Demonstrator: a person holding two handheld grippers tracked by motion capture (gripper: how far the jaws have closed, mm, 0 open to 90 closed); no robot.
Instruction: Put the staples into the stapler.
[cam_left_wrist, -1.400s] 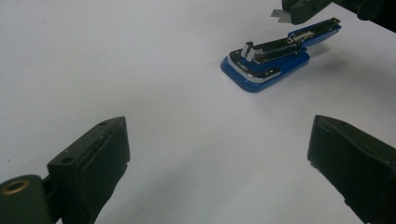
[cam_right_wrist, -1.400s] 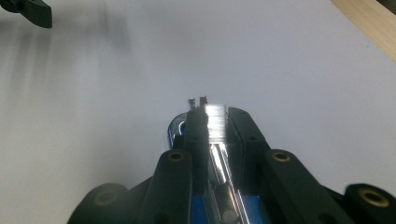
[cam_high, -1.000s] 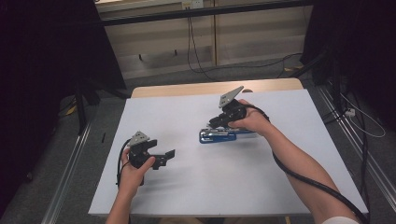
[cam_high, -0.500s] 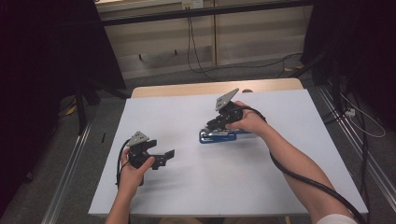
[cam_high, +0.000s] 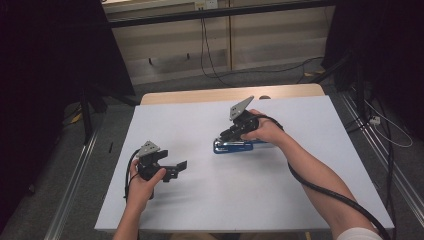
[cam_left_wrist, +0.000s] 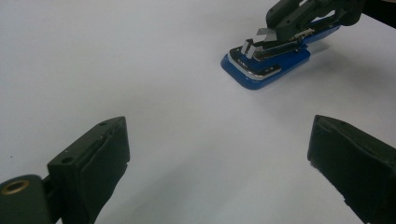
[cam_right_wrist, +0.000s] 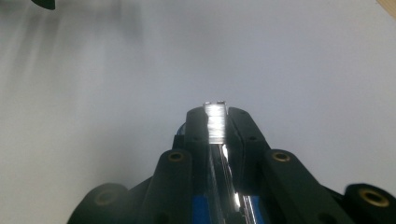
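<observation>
Stapler (cam_high: 234, 147), blue with a shiny metal arm, lies on the white table (cam_high: 310, 125) near its middle. Right gripper (cam_high: 231, 135) clamps the stapler's metal arm from above. Left gripper (cam_high: 177, 167), well apart from the stapler, hovers, jaws spread, empty.

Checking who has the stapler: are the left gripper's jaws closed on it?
No: the left gripper stands open, apart from the blue stapler.
</observation>
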